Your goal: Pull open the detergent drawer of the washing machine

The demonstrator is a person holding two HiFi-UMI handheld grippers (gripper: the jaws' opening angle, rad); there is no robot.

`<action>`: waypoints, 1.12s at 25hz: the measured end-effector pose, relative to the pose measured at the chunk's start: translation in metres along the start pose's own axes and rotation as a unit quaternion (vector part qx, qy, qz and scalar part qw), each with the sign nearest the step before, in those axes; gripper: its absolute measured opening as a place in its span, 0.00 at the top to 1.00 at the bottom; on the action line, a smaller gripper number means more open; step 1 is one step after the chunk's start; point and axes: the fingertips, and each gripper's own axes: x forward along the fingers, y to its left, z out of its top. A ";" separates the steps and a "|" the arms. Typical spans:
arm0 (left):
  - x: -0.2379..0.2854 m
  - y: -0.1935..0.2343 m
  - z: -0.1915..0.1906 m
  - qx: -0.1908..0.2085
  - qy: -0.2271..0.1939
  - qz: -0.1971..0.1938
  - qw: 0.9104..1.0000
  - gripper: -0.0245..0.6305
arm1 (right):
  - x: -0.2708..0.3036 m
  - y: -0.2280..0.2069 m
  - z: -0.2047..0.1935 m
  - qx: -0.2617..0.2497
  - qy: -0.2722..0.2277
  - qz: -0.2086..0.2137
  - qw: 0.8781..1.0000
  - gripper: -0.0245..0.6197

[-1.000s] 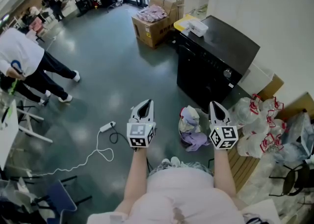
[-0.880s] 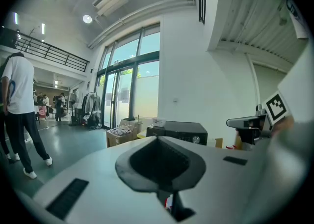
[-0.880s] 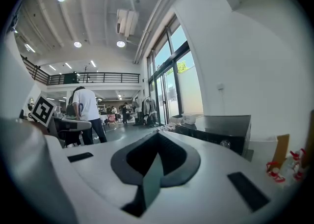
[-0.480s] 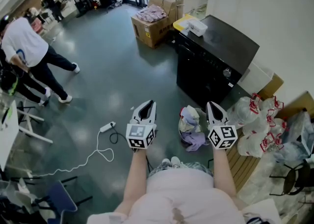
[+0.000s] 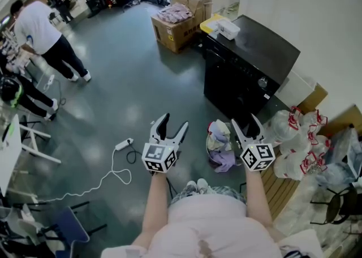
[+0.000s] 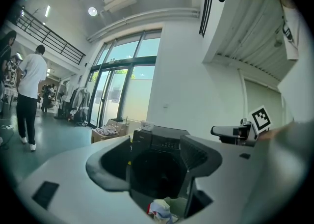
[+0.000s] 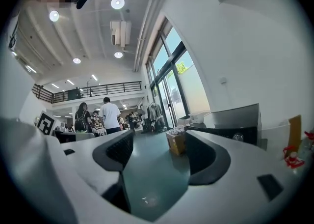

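Power strip (image 5: 123, 146) lies on the floor left of the left hand-held gripper (image 5: 174, 122), jaws opening on nothing. Laundry pile (image 5: 219, 148) lies between it and the right hand-held gripper (image 5: 245, 121), also opening, empty. Washing machine (image 5: 249, 64) stands well ahead, untouched; stepping closer, a foot could catch that pile.

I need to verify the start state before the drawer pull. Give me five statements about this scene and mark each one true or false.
1. The washing machine is black. True.
2. A white box sits on its top. True.
3. The left gripper grips the machine. False: its jaws are opening with nothing between them, short of the machine.
4. The cardboard box is empty. False: clothes are heaped in it.
5. A power strip lies on the floor. True.
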 end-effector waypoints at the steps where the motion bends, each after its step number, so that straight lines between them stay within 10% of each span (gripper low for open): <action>1: 0.000 0.000 0.000 0.001 0.001 -0.002 1.000 0.49 | 0.001 0.001 0.000 0.001 0.000 0.000 1.000 0.43; 28: 0.077 0.088 0.007 0.032 0.002 -0.017 0.999 0.48 | 0.101 -0.030 -0.025 0.001 0.008 -0.035 0.999 0.38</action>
